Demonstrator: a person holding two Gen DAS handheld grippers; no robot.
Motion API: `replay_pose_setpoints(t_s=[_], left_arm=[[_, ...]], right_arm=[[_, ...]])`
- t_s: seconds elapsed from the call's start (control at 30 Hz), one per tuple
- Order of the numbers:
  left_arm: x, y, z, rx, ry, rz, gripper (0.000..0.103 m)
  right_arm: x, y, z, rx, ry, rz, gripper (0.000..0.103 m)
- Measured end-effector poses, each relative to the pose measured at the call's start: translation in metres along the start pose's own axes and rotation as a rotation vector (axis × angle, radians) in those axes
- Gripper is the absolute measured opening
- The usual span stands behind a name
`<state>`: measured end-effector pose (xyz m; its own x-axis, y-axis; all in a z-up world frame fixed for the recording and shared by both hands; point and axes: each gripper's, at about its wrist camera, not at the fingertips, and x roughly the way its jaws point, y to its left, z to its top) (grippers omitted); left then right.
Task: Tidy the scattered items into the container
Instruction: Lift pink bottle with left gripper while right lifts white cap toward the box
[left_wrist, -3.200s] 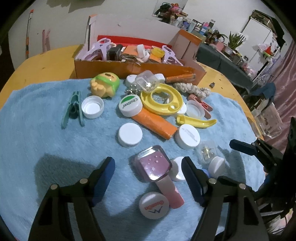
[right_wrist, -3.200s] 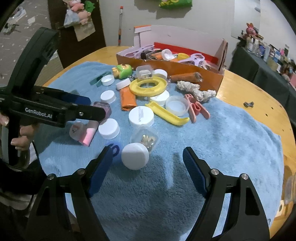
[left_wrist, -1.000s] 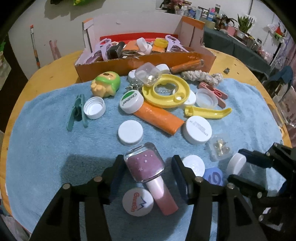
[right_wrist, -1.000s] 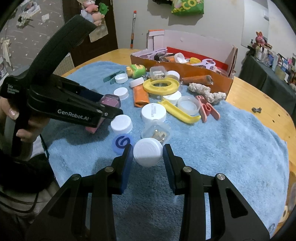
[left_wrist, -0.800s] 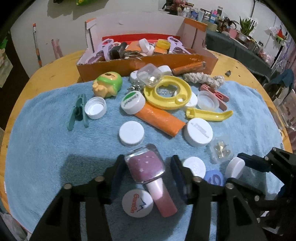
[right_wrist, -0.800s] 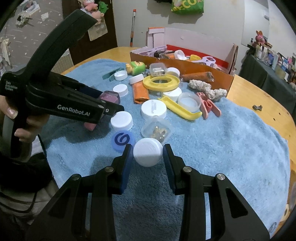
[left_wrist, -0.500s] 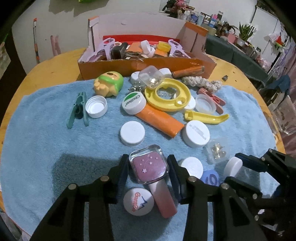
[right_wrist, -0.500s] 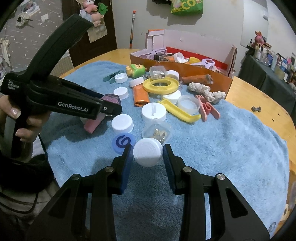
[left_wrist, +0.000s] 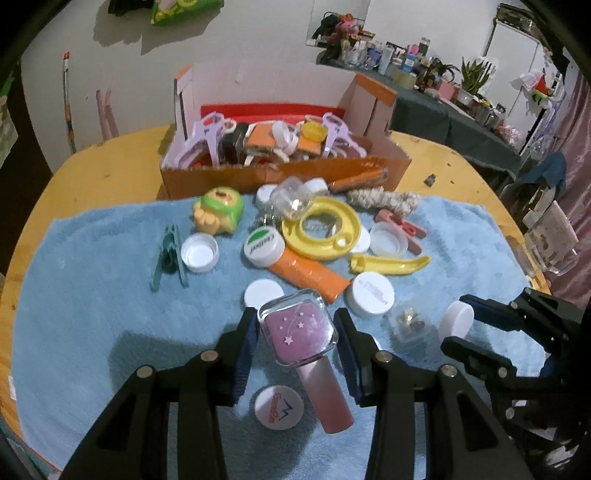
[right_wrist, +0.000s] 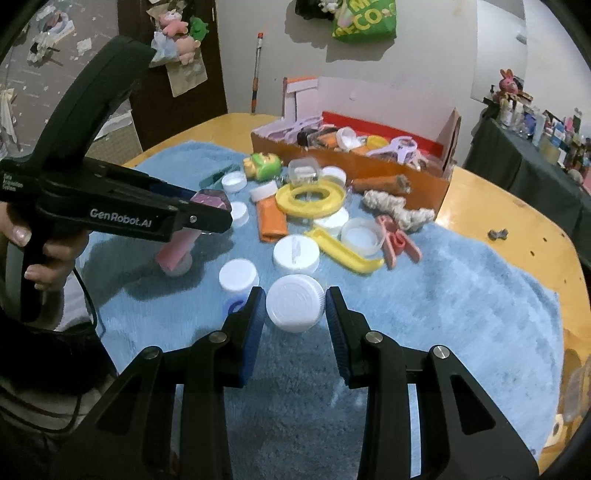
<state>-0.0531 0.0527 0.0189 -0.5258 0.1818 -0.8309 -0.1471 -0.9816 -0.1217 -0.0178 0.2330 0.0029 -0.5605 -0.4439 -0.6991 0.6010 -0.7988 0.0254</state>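
Since the earlier frame the left gripper (left_wrist: 297, 334) had closed on the pink bottle (left_wrist: 306, 347) and lifted it off the blue towel (left_wrist: 92, 295); its square cap looked hard and slippery. In the right view, the right gripper (right_wrist: 295, 308) held a light white cap (right_wrist: 295, 308), short of the cardboard box (right_wrist: 369, 162).

We see round wooden table (left_wrist: 96, 177), yellow-orange top. On it: blue fluffy towel (left_wrist: 92, 302) covering most of near side, orange cardboard box (left_wrist: 221, 177) at towel's far edge, small dark metal piece (right_wrist: 497, 233) on bare wood right of box. We note caps and clips strewn on towel.
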Motion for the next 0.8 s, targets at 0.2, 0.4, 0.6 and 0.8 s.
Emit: replay_pose_setpoints(t_s=[0.2,0.4,0.6,0.8], left_arm=[[-0.016,0.002,0.015,0.027,-0.047,-0.017,0.044],[-0.035,0.005,0.034,0.065,-0.1,-0.036,0.044],[-0.054,0.009,0.056,0.102,-0.151,-0.053,0.044],[-0.063,0.016,0.082,0.135,-0.186,-0.068,0.044]], right_arm=[[-0.012,0.0,0.022,-0.004,-0.034,-0.034,0.032],[-0.022,0.002,0.051,-0.007,-0.071,-0.064,0.032],[-0.025,0.002,0.083,-0.002,-0.092,-0.069,0.032],[-0.019,0.002,0.116,-0.018,-0.094,-0.077,0.032]])
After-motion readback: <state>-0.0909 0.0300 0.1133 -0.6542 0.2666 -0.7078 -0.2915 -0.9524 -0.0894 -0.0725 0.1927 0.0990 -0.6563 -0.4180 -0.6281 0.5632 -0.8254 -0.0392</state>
